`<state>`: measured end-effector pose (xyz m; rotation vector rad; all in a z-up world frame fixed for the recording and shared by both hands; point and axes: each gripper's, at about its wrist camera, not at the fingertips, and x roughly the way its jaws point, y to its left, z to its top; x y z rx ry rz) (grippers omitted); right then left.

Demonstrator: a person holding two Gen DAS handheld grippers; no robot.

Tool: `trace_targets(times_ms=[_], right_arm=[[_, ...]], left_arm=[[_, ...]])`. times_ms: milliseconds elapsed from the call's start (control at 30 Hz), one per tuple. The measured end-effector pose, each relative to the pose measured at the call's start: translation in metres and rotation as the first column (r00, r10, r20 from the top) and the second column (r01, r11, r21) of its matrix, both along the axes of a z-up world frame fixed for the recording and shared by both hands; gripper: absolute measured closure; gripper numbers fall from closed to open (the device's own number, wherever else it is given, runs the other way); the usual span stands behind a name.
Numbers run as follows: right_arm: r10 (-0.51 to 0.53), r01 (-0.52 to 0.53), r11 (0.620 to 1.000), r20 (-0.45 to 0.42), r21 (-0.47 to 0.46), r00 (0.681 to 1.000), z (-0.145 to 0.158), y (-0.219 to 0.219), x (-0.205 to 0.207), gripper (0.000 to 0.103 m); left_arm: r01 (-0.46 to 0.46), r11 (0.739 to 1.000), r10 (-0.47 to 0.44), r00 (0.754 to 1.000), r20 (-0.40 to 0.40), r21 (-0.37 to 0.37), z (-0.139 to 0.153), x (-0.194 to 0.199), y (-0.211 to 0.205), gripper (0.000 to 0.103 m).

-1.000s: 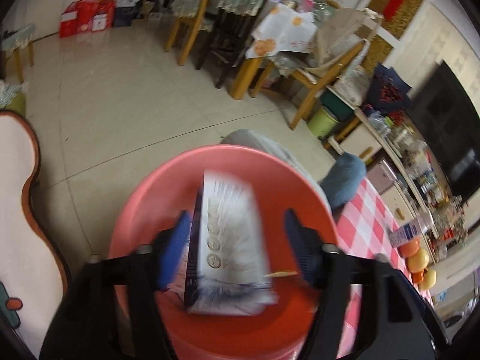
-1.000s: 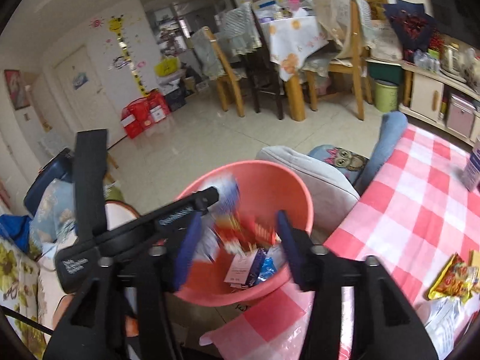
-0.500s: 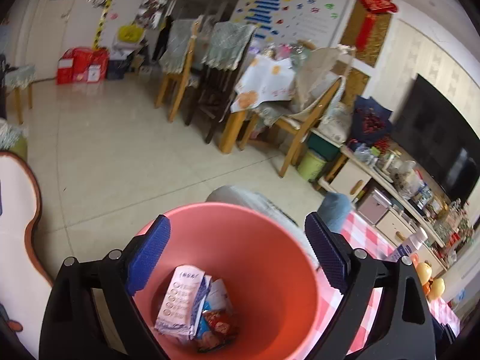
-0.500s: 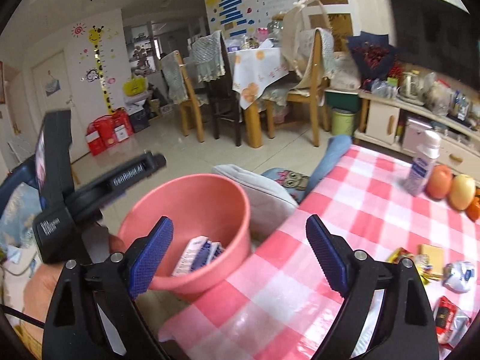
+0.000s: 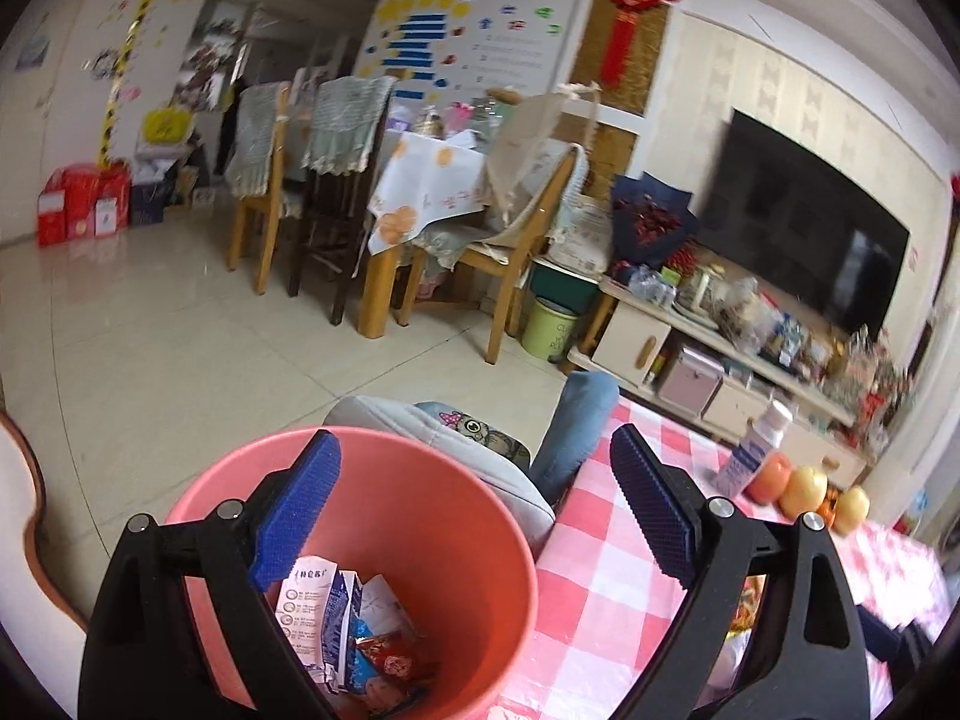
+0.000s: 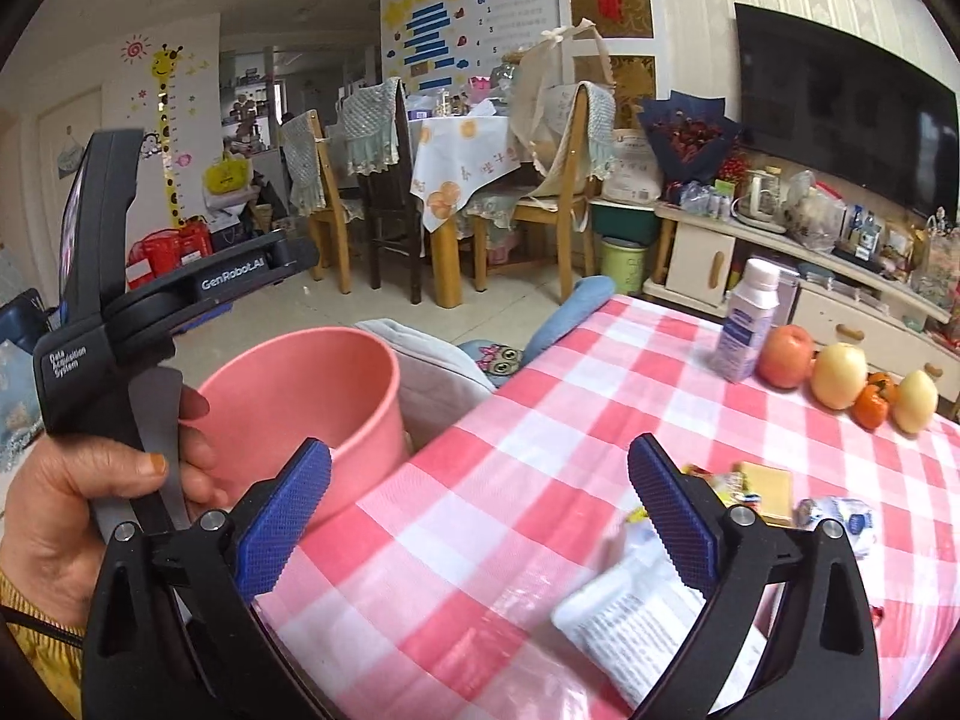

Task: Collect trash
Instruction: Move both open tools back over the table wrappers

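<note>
The pink bucket [image 5: 468, 570] stands beside the table, with cartons and wrappers [image 5: 354, 630] lying at its bottom. My left gripper [image 5: 474, 438] hangs open above the bucket's mouth with nothing between its blue pads. My right gripper [image 6: 480, 447] is over the checked tablecloth [image 6: 540, 420], to the right of the bucket [image 6: 312, 384]. Its jaws are opening and nothing is between them. A white printed packet [image 6: 630, 618] lies just ahead of the right finger. Beyond it lie a yellow wrapper [image 6: 762, 486] and a crumpled blue-white wrapper [image 6: 840, 516].
A hand [image 6: 72, 480] holds the left gripper's body at the bucket's left. A white bottle [image 6: 747, 324] and several fruits [image 6: 840, 372] stand at the table's far side. A grey cushion [image 6: 432, 360] lies behind the bucket. Chairs and a TV cabinet stand beyond.
Both grippers opened and let a carton and wrappers fall into the bucket. The right gripper swung right from the bucket to over the table. The left gripper rose and tilted up.
</note>
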<state>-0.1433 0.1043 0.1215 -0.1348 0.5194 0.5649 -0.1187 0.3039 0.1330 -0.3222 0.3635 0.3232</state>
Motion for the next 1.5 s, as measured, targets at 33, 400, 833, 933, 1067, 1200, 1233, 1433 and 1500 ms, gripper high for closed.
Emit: trace_targets(times_ms=[33,400,833,933,1067,1200,1233,1433,1500], right_arm=[[-0.006,0.006,1.0,0.008,-0.007,1.0,0.0,-0.003,-0.002,0.005],[-0.074,0.075,0.997,0.042,-0.024,0.996,-0.003,-0.035,-0.016,0.005],[-0.122,0.123,0.992,0.064,-0.021,0.99,-0.003,-0.068,-0.019,0.005],[-0.12,0.122,0.992,0.07,-0.029,0.99,-0.003,-0.07,-0.019,0.005],[-0.11,0.115,0.992,0.087,-0.045,0.99,-0.005,-0.078,-0.023,0.005],[-0.112,0.118,0.992,0.094,-0.054,0.989,-0.006,-0.085,-0.024,0.005],[-0.111,0.116,0.992,0.091,-0.051,0.99,-0.006,-0.087,-0.024,0.005],[-0.128,0.132,0.99,0.08,-0.043,0.989,-0.007,-0.105,-0.022,0.005],[-0.137,0.141,0.989,0.076,-0.043,0.988,-0.008,-0.111,-0.022,0.005]], left_arm=[[0.009,1.0,-0.009,1.0,-0.002,0.019,0.002,0.001,-0.005,0.011],[0.086,0.993,-0.086,0.996,-0.01,0.078,0.003,-0.003,-0.036,0.011],[0.16,0.98,-0.153,0.986,-0.066,0.12,-0.006,0.005,-0.061,0.011],[0.181,0.976,-0.172,0.982,-0.08,0.123,-0.007,0.007,-0.066,0.011],[0.192,0.976,-0.183,0.979,-0.089,0.105,-0.009,0.009,-0.07,0.011],[0.204,0.976,-0.196,0.975,-0.1,0.074,-0.014,0.01,-0.075,0.011],[0.206,0.976,-0.198,0.975,-0.104,0.075,-0.014,0.01,-0.078,0.011],[0.236,0.968,-0.223,0.965,-0.141,0.087,-0.02,0.012,-0.098,0.011],[0.244,0.966,-0.229,0.961,-0.153,0.088,-0.022,0.012,-0.104,0.011]])
